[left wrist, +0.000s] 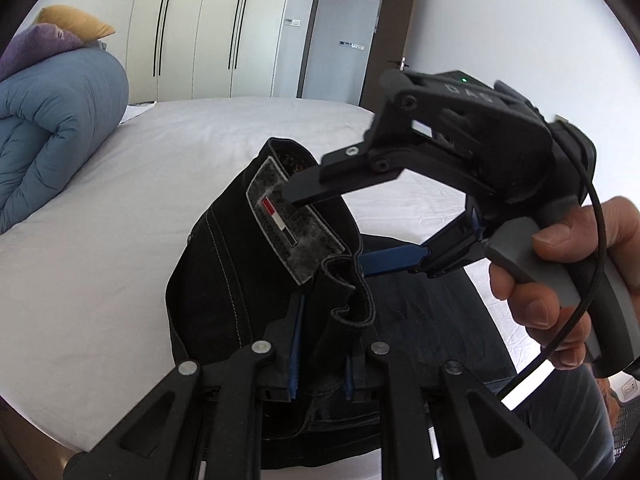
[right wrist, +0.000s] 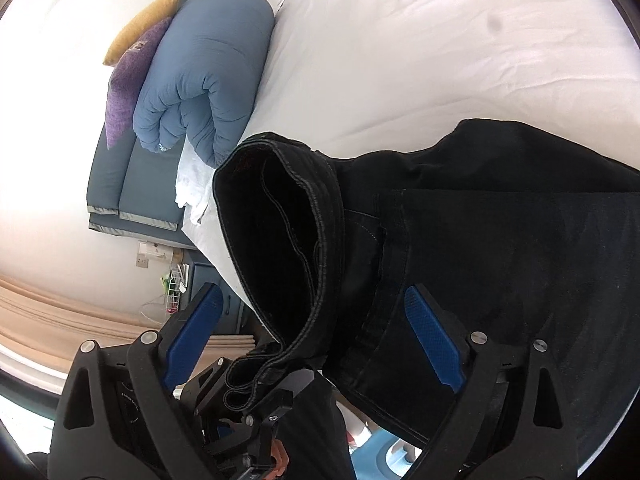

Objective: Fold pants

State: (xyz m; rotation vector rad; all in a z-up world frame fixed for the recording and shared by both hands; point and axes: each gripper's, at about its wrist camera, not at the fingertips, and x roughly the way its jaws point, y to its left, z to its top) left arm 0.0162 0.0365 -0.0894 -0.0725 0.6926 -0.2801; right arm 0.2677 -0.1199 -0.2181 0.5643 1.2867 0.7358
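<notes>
You are handling black denim pants (left wrist: 224, 264): matt, coarse weave, pale topstitching, with a felt-like grey waistband patch (left wrist: 296, 224). Your left gripper (left wrist: 320, 360) is showing matt black plastic links, bright metal rivets and ribbed blue rubbery pads (left wrist: 297, 344). Your right gripper (right wrist: 316, 340) is showing textured blue pads (right wrist: 434, 344) in the same finish. The bed sheet (left wrist: 120, 200) is lying smooth, white cloth; the blue quilt (right wrist: 208, 76) is looking soft, stitched. The wardrobe doors (left wrist: 200, 28) are looking satin-smooth.
</notes>
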